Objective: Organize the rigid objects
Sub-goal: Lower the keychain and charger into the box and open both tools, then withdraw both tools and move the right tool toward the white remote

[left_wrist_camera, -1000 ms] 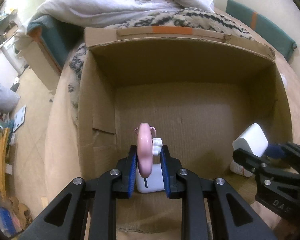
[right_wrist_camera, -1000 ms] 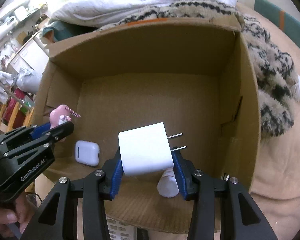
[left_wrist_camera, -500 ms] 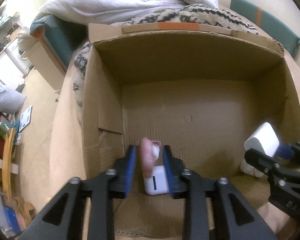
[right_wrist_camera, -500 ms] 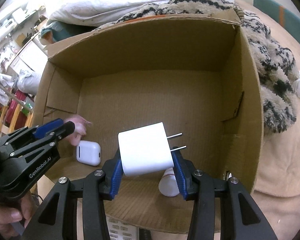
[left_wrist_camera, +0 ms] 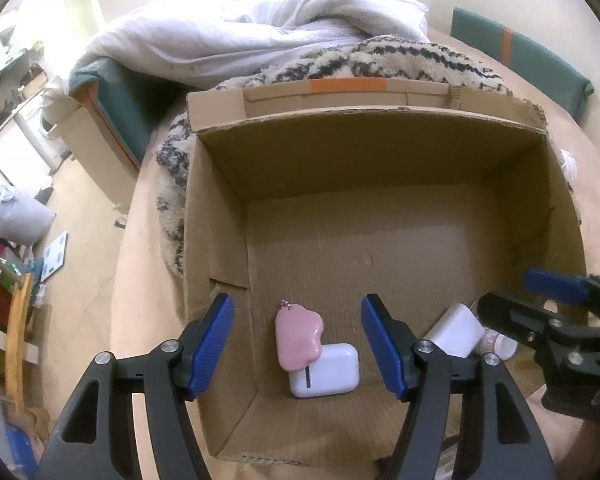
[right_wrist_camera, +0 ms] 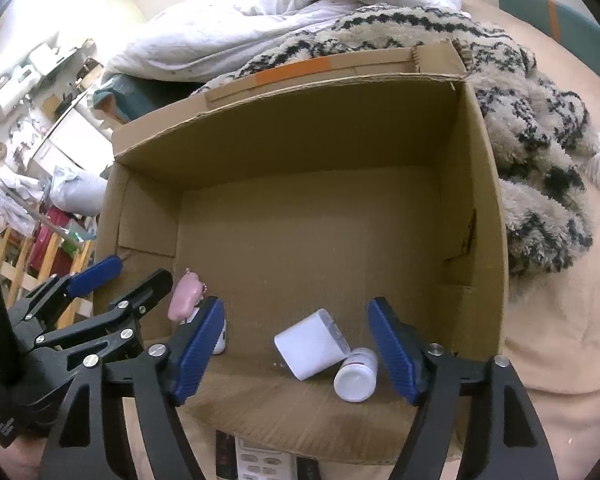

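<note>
Down in the cardboard box (left_wrist_camera: pixel 216 208), you've just dropped both: pink charm (left_wrist_camera: pixel 298 338) and white charger (right_wrist_camera: pixel 310 344) landed, left gripper (left_wrist_camera: pixel 298 344) and right gripper (right_wrist_camera: pixel 296 344) now spread empty, so go grab more.

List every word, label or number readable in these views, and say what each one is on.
None reads clearly.
small white bottle: red marks on its label, too blurred to read.
left hand-held gripper: white lettering on its body, too small to read.
remote-like keypad below the cardboard box: markings illegible.
</note>
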Demonstrator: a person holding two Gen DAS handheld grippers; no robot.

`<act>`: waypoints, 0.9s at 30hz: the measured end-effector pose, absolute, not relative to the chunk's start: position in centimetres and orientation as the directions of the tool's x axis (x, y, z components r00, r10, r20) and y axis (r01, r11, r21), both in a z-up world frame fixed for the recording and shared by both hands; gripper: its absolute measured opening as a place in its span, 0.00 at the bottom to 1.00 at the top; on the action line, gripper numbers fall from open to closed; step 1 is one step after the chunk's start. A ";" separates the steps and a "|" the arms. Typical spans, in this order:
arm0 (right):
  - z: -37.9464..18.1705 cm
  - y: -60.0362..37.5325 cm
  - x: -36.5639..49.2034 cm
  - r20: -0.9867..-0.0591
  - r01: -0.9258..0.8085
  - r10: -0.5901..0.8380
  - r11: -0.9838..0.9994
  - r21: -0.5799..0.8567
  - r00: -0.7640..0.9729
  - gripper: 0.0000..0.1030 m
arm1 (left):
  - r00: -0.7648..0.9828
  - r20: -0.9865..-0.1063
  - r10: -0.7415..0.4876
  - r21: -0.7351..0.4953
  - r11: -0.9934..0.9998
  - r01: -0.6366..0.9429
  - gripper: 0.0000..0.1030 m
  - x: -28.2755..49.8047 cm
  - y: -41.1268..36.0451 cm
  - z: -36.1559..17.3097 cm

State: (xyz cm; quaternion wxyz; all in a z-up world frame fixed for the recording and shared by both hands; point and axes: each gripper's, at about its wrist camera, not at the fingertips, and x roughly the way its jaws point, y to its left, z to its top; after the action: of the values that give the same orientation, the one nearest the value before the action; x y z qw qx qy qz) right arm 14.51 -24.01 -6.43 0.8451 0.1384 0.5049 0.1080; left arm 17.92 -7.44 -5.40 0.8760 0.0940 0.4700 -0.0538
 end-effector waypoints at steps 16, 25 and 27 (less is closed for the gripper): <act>-5.2 -25.5 13.3 -0.795 -0.002 0.324 0.926 0.376 0.512 0.78 | 0.536 -0.844 -0.024 0.084 0.981 0.176 0.62 16.3 -6.4 -4.9; -3.6 -26.6 10.9 -0.779 0.003 0.318 0.925 0.380 0.540 0.78 | 0.547 -0.837 -0.003 0.110 0.979 0.173 0.62 13.6 -6.0 -4.0; -3.4 -26.6 10.4 -0.776 0.004 0.325 0.921 0.389 0.541 0.78 | 0.537 -0.843 0.008 0.113 0.980 0.163 0.62 13.0 -5.7 -4.0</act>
State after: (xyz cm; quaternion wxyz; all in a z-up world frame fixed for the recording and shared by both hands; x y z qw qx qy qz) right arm 10.36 -26.64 -3.45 0.8601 0.1754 0.4699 0.0933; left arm 13.02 -5.69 -4.02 0.8722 0.0890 0.4788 -0.0443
